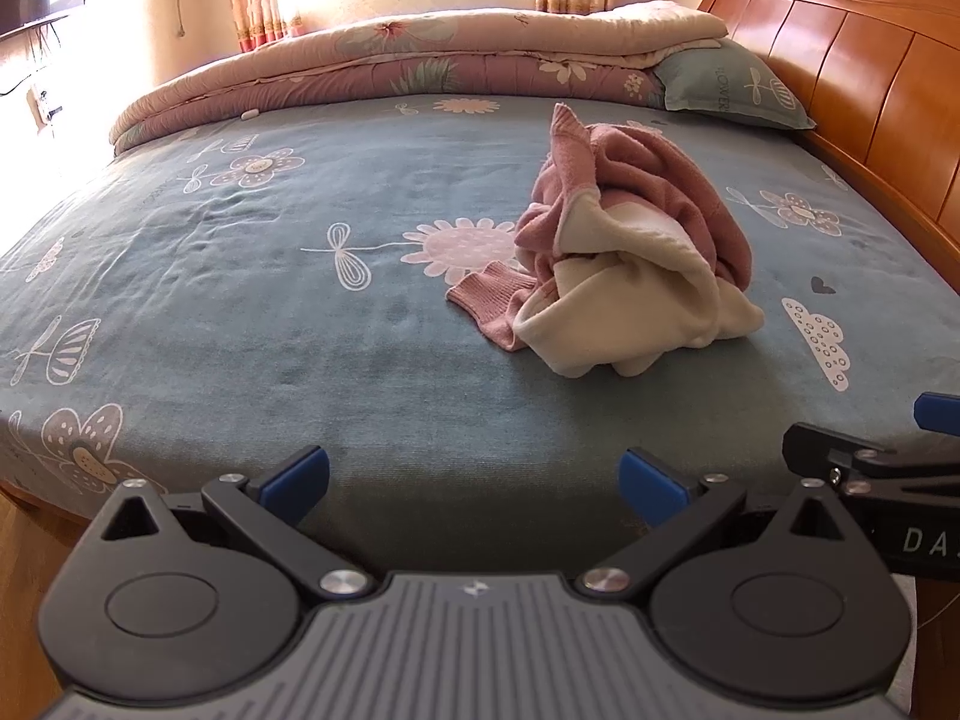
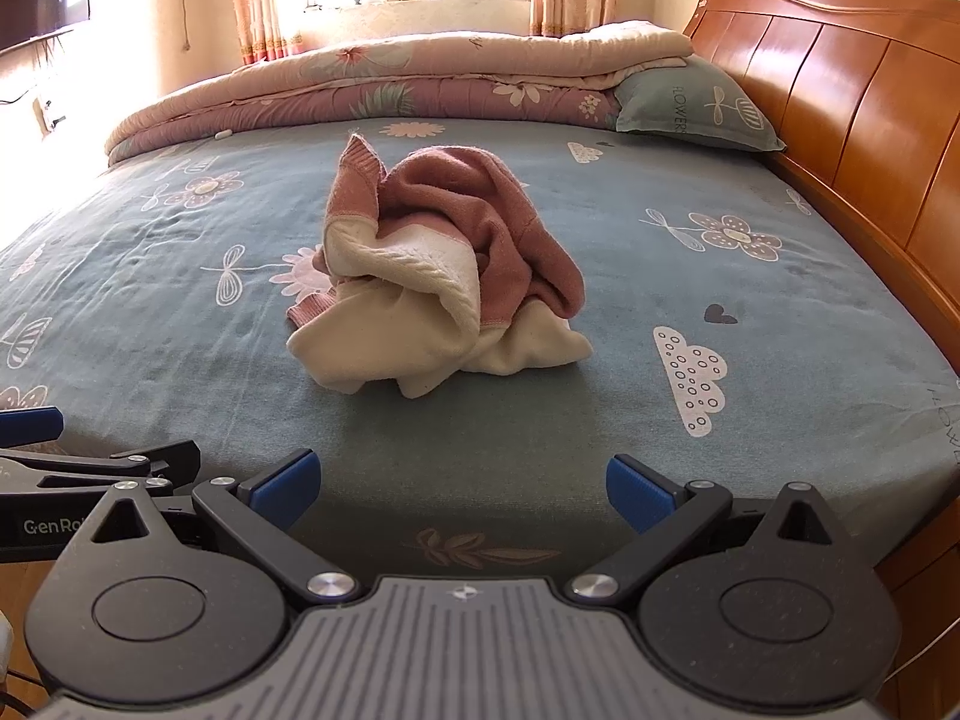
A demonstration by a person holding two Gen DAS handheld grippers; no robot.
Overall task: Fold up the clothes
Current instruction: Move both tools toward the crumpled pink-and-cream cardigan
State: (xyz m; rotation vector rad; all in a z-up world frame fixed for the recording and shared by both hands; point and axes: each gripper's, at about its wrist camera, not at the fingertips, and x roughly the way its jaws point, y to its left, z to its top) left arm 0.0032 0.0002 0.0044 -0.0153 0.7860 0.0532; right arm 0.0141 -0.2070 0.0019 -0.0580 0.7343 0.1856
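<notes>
Right wrist view: we see the pink-and-cream sweater (image 2: 438,264) lying in a crumpled heap on the bed (image 2: 180,312), almost dead ahead at 12 o'clock, a shade toward 11, well apart from our fingertips.
Left wrist view: the same sweater (image 1: 630,252) sits off at about 1 o'clock, so we judge the right hand-held gripper to be squared to it and the nearer of the two.
Right hand-held gripper (image 2: 462,489): spread wide, blue pads far apart, holding nothing.
Left hand-held gripper (image 1: 474,489): likewise spread wide and holding nothing; the two sit just beside each other at the near edge of the bed.
Lie of the heap: no clear long axis; a pink ribbed cuff (image 1: 489,294) trails out flat at its left side, and a pink corner stands up at the back.
Fold state: bunched, not folded; nothing lies flat or squared.
Around: rolled quilt (image 2: 372,84) at 12 o'clock along the far edge, pillow (image 2: 696,102) at 1 o'clock, wooden headboard (image 2: 840,96) at 2 o'clock.
In the way: we see nothing between our hand-held grippers and the sweater, only bare sheet.
</notes>
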